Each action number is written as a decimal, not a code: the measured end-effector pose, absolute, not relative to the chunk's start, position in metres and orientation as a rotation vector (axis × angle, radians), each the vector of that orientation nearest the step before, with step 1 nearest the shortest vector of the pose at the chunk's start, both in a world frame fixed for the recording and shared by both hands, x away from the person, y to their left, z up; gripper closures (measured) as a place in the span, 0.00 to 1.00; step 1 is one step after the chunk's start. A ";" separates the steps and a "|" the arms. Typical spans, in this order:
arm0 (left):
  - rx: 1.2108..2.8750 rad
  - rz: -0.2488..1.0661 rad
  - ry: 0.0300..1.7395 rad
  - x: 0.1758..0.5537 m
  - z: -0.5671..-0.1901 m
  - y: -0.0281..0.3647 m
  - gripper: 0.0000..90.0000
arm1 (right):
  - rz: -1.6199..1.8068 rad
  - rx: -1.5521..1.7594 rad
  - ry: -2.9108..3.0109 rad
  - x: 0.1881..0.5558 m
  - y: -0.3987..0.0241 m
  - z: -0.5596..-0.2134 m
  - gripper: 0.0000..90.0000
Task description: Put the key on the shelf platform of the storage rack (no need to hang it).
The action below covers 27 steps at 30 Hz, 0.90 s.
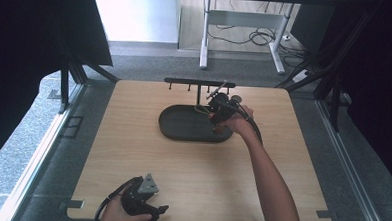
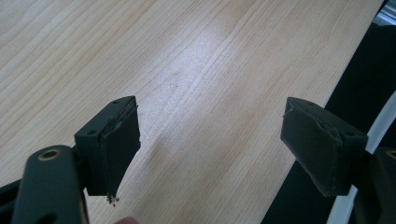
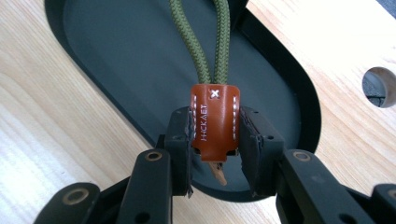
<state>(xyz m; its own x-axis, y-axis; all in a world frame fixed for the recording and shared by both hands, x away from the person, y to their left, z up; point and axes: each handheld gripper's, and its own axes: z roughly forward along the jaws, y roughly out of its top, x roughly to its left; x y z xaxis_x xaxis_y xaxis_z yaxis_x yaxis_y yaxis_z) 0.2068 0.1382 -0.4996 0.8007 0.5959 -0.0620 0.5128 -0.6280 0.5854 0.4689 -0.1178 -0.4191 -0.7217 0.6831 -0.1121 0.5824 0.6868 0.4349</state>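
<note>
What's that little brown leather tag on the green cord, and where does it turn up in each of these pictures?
High view: too small to tell; the right claw sits over the dark oval tray.
Left gripper view: not in it, just wooden table.
Right gripper view: the brown leather tag is centre, pinched between the jaws, green cord running up.
Shared landmark: the tray's rim.

high view overhead facing forward, gripper views close, perhaps sharing table (image 1: 132, 153)
</note>
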 end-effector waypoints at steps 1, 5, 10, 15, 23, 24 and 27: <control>2.386 0.183 0.817 0.207 -0.500 0.138 0.23 | 0.545 1.010 2.634 0.469 -0.118 -0.419 0.74; 2.380 0.182 0.819 0.206 -0.499 0.138 0.23 | 0.550 1.019 2.620 0.474 -0.122 -0.434 0.74; 2.387 0.181 0.817 0.207 -0.500 0.138 0.23 | 0.537 1.029 2.629 0.475 -0.125 -0.448 0.74; 2.391 0.176 0.816 0.207 -0.501 0.136 0.23 | 0.541 1.034 2.630 0.474 -0.126 -0.456 0.74; 2.390 0.176 0.815 0.207 -0.501 0.136 0.23 | 0.545 1.034 2.624 0.473 -0.126 -0.460 0.72; 2.390 0.175 0.817 0.207 -0.501 0.136 0.23 | 0.545 1.036 2.621 0.473 -0.126 -0.460 0.72; 2.390 0.173 0.818 0.207 -0.501 0.136 0.23 | 0.533 1.038 2.623 0.474 -0.126 -0.461 0.65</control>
<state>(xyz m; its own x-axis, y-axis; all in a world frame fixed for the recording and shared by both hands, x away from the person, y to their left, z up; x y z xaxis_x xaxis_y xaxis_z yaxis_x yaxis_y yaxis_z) 0.2068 0.1364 -0.5014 0.8014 0.5943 -0.0677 0.5159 -0.6296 0.5809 0.4735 -0.1262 -0.4612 -0.7068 0.6985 -0.1122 0.5992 0.6754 0.4299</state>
